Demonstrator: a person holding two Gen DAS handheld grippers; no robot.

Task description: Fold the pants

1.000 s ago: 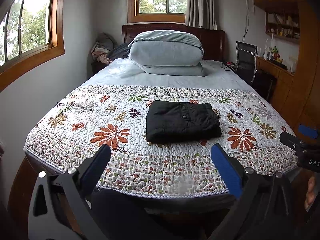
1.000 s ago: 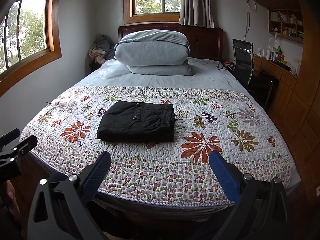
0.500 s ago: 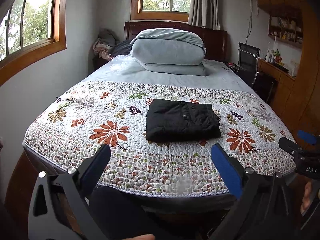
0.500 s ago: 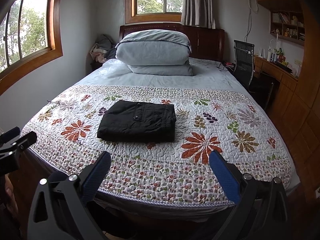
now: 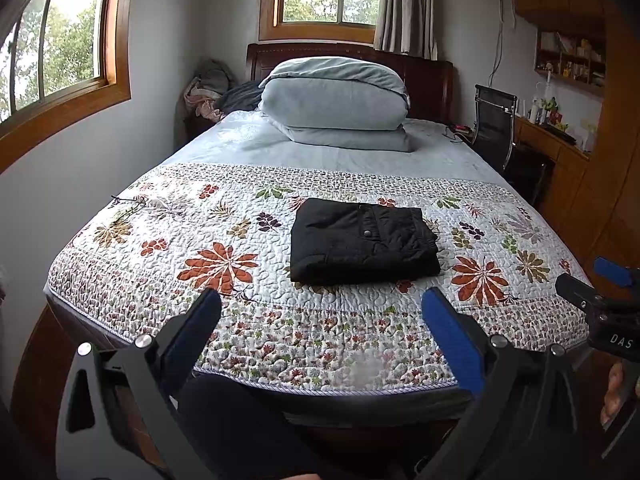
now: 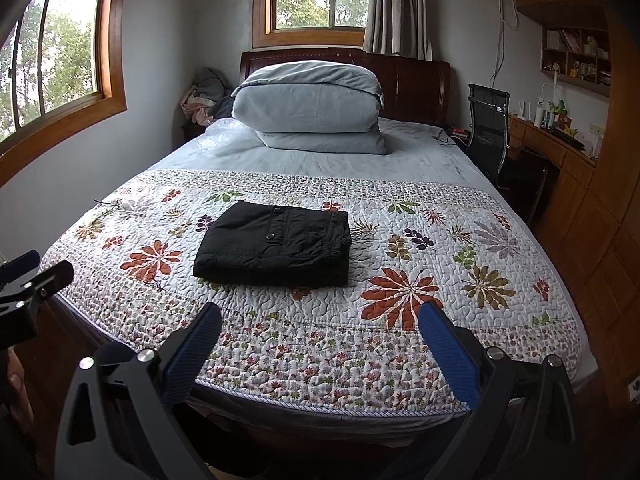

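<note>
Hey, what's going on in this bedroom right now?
A person holds a two-finger gripper in each hand at the foot of the bed. The left gripper and right gripper are both open and hold nothing. The black pants lie folded in a neat rectangle on the floral quilt, untouched.

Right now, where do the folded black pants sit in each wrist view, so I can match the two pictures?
Left wrist: the black pants lie just right of centre on the floral quilt.
Right wrist: the pants lie left of centre on that quilt.
Shared landmark: the grey folded duvet at the headboard, straight behind the pants.
</note>
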